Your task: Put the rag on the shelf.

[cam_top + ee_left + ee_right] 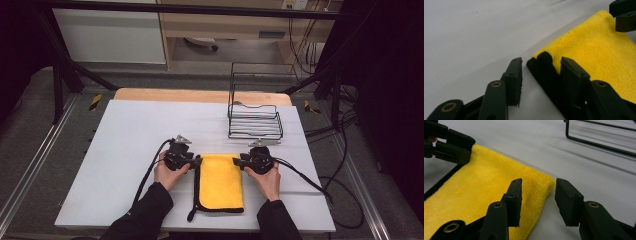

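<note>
Folding work on a yellow cloth (220, 182): in the high view it lies doubled flat on the white table (135, 135), near the person's edge, with a black trim strip down its left side and a wire rack (255, 122) standing well apart behind it to the right. Left gripper (196, 161) sits at the cloth's far left corner, right gripper (236, 161) at the far right corner, each in a hand, jaws pointing inward at each other. Cloth looks soft, light and floppy, plush pile, so it should sag and drag if lifted; best taken by the corners or the trimmed edge, pinching both layers. Left gripper view: left gripper (541, 64) jaws partly apart, straddling the black-edged corner of the cloth (599, 55); one jaw is on the bare table, the other over the yellow pile, pads not pressing, nothing gripped. Right gripper's jaws (624, 15) show at top right, over the far corner. Right gripper view: right gripper (537, 185) jaws partly apart around the folded corner of the cloth (486, 187), one over the pile, one over the table, no pinch visible. Left gripper (454, 145) is at top left on the opposite corner; rack wire (599, 143) is top right.
</note>
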### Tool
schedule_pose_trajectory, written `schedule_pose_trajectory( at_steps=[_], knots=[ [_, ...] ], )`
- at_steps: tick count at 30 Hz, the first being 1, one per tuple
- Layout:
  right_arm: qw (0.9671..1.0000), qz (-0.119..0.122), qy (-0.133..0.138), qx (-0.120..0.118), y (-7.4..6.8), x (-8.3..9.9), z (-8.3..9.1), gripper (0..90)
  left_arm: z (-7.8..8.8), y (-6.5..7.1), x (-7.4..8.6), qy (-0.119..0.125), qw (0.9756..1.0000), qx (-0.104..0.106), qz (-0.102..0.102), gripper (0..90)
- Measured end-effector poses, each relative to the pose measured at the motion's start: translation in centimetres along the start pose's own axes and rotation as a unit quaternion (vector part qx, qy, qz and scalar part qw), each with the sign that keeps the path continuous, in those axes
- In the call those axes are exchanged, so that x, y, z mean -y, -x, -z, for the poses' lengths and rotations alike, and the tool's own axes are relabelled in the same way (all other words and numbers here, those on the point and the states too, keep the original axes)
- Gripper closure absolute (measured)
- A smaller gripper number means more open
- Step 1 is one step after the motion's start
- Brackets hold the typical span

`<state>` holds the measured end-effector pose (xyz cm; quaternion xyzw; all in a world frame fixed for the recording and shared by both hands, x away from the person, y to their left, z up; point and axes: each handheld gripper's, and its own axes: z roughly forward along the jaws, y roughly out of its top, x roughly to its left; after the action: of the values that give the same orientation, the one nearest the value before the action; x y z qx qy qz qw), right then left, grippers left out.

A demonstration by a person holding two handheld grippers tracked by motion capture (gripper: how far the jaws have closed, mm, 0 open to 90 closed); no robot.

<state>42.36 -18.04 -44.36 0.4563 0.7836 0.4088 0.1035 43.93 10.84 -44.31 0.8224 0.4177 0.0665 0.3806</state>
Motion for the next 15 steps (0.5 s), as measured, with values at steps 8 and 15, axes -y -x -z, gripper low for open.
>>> schedule_pose_trajectory(
  at_steps=[8, 15],
  knots=[
    [0.9998, -0.009, -0.017, -0.009, 0.24, 0.42, -0.89, 57.2, -0.4, 0.37, 0.23, -0.006, 1.0, -0.001, 0.0, 62.8],
    [0.9999, -0.009, -0.008, -0.002, -0.12, 0.7, -1.11, 58.5, -0.51, 0.47, 0.19, -0.01, 0.9999, 0.001, 0.003, 66.4]
  ],
)
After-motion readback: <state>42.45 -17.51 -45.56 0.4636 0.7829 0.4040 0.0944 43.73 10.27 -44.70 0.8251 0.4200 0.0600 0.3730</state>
